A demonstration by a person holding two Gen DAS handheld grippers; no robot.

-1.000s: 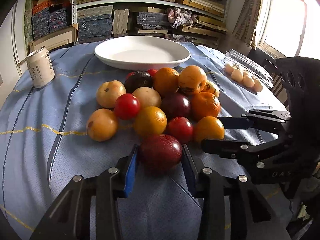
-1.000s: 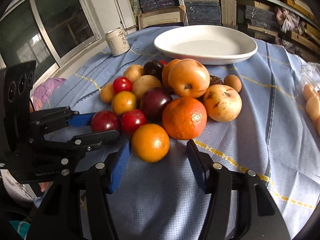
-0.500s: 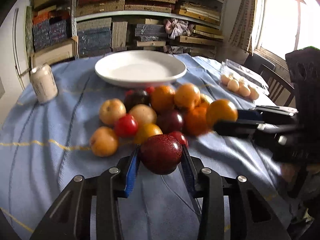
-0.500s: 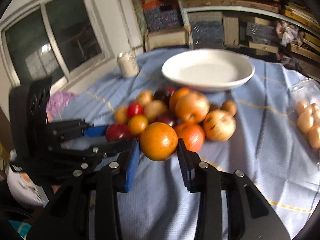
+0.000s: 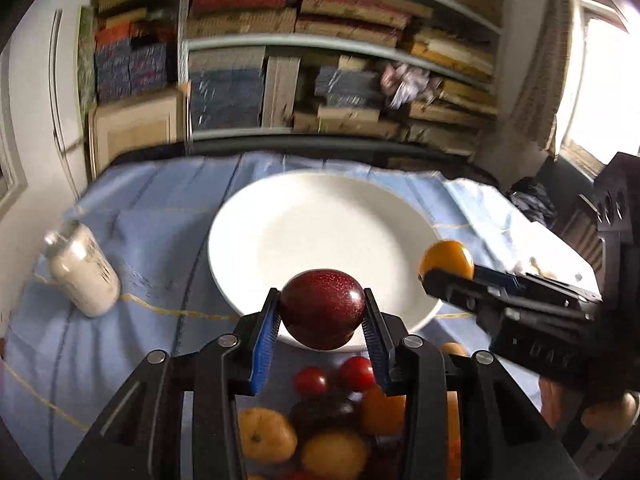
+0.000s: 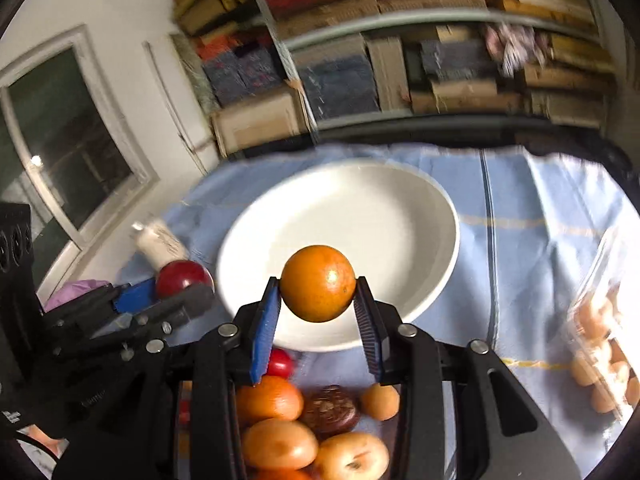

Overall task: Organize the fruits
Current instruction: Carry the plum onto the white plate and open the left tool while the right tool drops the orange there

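My left gripper (image 5: pixel 320 314) is shut on a dark red plum (image 5: pixel 322 308) and holds it in the air over the near rim of the white plate (image 5: pixel 320 228). My right gripper (image 6: pixel 318 306) is shut on an orange (image 6: pixel 318 283), also held over the plate's (image 6: pixel 360 216) near edge. Each gripper shows in the other's view: the right one with the orange (image 5: pixel 446 260) at the plate's right, the left one with the plum (image 6: pixel 182 276) at its left. The fruit pile (image 5: pixel 320 428) (image 6: pixel 312 428) lies below both grippers.
A white can (image 5: pixel 84 276) (image 6: pixel 160 242) stands on the blue cloth left of the plate. A clear box of eggs (image 6: pixel 600 344) lies at the right. Shelves full of stacked boxes (image 5: pixel 320 60) stand behind the table.
Both grippers have lifted their fruit off the table and carried it forward, from the pile to over the plate's near edge. The right gripper closed on the orange.
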